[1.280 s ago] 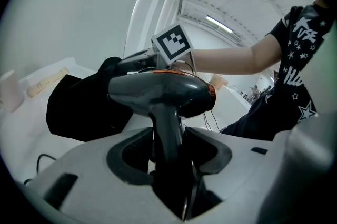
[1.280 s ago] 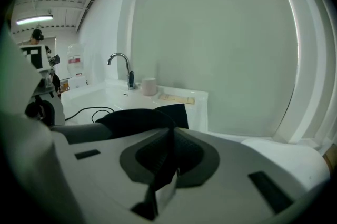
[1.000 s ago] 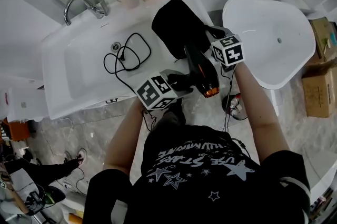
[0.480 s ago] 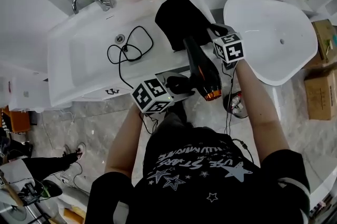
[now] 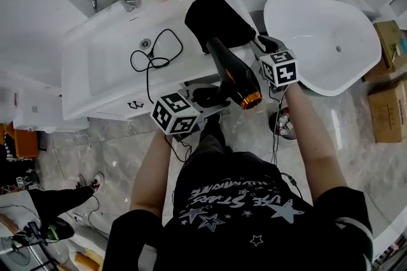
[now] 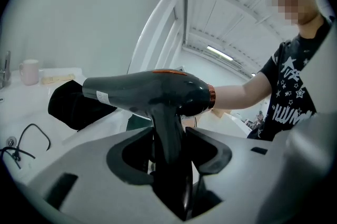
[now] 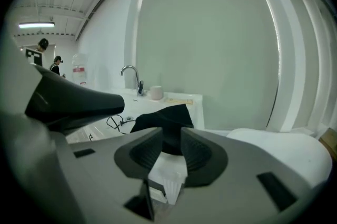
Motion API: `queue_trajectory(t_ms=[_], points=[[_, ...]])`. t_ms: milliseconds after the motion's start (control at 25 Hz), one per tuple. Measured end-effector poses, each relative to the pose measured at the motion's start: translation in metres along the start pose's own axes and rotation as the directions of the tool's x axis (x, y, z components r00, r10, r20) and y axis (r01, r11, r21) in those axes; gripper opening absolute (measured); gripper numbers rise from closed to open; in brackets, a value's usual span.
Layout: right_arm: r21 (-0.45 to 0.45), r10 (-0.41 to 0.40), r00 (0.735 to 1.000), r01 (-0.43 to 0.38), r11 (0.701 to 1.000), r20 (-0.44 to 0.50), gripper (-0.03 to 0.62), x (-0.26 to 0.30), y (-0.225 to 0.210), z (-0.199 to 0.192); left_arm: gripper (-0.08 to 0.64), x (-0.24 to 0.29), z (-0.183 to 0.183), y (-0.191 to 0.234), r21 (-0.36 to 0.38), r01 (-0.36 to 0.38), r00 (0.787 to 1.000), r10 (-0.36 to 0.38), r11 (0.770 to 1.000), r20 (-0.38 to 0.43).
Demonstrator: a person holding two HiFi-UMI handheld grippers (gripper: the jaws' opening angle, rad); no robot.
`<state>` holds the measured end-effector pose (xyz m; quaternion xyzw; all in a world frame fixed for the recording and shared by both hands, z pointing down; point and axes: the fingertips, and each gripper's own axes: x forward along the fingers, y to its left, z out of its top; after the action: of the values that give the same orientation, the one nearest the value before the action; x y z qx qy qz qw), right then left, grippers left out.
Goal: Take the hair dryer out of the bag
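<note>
The hair dryer (image 5: 232, 76) is now drawn nearer, out of the bag (image 5: 216, 18) — the left gripper (image 5: 205, 98) clamps its handle, the right gripper (image 5: 264, 42) is opening, empty — the nozzle tip is lost against the black bag.

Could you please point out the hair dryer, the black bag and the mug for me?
hair dryer (image 5: 232, 74), head view, middle of its barrel
black bag (image 5: 215, 20), head view, centre of its fabric
mug (image 6: 30, 71), left gripper view, its side wall
</note>
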<state>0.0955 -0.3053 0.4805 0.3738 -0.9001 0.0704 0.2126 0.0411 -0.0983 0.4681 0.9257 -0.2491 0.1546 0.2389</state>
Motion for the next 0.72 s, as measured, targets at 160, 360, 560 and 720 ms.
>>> queue_trajectory(t_ms=[160,360,560,720], points=[[0.032,0.009,0.999,-0.011,0.999,0.051,0.106,-0.024,0.011,0.004,0.204,-0.004,0.006,-0.007,-0.041,-0.015,0.998,0.017,0.999,0.056],[0.070,0.009,0.990,-0.019,0.997,0.141,0.061,-0.058,0.024,0.012,0.204,-0.003,0.008,-0.019,-0.084,-0.011,0.994,0.020,0.996,0.103],[0.124,-0.009,0.977,-0.018,0.992,0.211,0.008,-0.091,0.031,0.012,0.204,0.000,0.004,-0.032,-0.137,0.016,0.989,0.004,0.990,0.145],[0.147,-0.004,0.972,-0.032,0.989,0.235,0.007,-0.122,0.039,0.002,0.204,-0.001,-0.007,-0.045,-0.137,0.021,0.988,0.000,0.990,0.156]])
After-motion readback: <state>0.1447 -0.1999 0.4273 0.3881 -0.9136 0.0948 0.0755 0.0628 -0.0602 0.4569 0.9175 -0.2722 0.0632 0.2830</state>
